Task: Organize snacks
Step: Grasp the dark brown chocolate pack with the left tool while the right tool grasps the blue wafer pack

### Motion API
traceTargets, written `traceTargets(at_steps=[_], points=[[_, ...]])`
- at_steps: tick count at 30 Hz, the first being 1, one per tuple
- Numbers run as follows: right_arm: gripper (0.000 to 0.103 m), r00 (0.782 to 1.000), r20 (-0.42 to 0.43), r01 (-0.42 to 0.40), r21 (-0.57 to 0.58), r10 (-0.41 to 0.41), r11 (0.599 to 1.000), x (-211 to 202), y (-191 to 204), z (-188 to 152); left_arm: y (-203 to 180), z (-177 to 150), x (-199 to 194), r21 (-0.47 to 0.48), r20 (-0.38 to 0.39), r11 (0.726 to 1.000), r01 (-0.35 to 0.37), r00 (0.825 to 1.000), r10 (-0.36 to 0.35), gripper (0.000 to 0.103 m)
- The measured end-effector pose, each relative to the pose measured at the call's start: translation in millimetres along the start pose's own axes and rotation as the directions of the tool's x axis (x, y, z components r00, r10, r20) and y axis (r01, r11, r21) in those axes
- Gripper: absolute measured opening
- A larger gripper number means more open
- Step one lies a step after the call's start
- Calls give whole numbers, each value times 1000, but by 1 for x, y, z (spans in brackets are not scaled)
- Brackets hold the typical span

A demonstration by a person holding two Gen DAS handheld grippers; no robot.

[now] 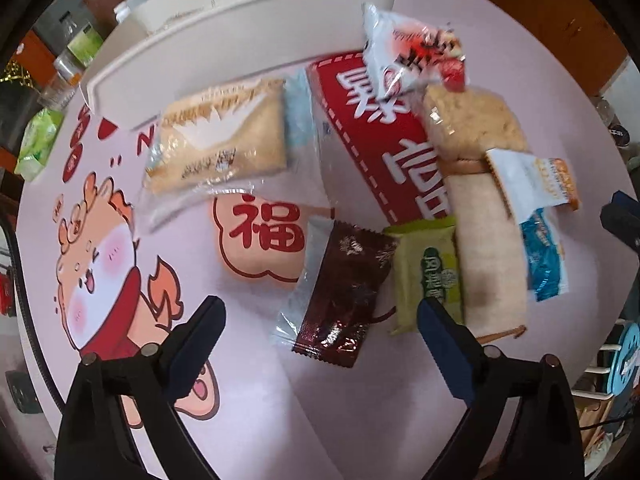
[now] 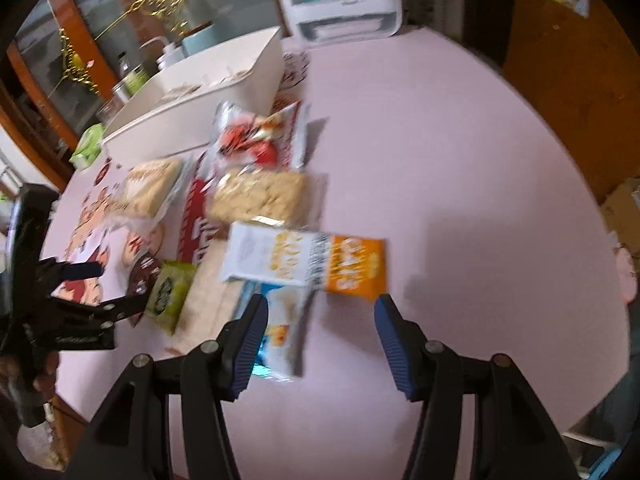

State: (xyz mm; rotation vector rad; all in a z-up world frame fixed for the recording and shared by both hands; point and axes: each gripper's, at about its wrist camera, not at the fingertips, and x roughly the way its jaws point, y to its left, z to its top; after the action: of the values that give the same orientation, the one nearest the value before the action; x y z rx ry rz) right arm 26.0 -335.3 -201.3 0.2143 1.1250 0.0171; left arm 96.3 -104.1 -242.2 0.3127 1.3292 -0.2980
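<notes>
Pink tabletop [image 2: 460,160] crowded with overlapping snacks beside white bin [image 1: 248,28] — left gripper [image 1: 320,312] spread over brown packet [image 1: 344,292], right gripper [image 2: 320,308] spread, empty — risk: snagging neighbouring green packet [image 1: 430,272]

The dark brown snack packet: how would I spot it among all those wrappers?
Start at the long white box at the table's far edge, then come toward the camera past the big red character on the cloth. The dark brown snack packet lies beside a green packet; it's the only dark wrapper there.

Blurred white bin [image 2: 208,92] contents unreadable; blue packet [image 2: 280,332] partly hidden
</notes>
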Motion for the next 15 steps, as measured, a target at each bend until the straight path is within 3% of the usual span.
traceTargets(at_steps=[5,15], points=[[56,998,-52,-29,29,30,999,18,7,-3,5,3,9,-39,-15,999,24,1000,-24,93],[56,995,-99,-28,55,34,998,42,12,-6,15,16,23,-27,-52,1000,-12,999,11,89]])
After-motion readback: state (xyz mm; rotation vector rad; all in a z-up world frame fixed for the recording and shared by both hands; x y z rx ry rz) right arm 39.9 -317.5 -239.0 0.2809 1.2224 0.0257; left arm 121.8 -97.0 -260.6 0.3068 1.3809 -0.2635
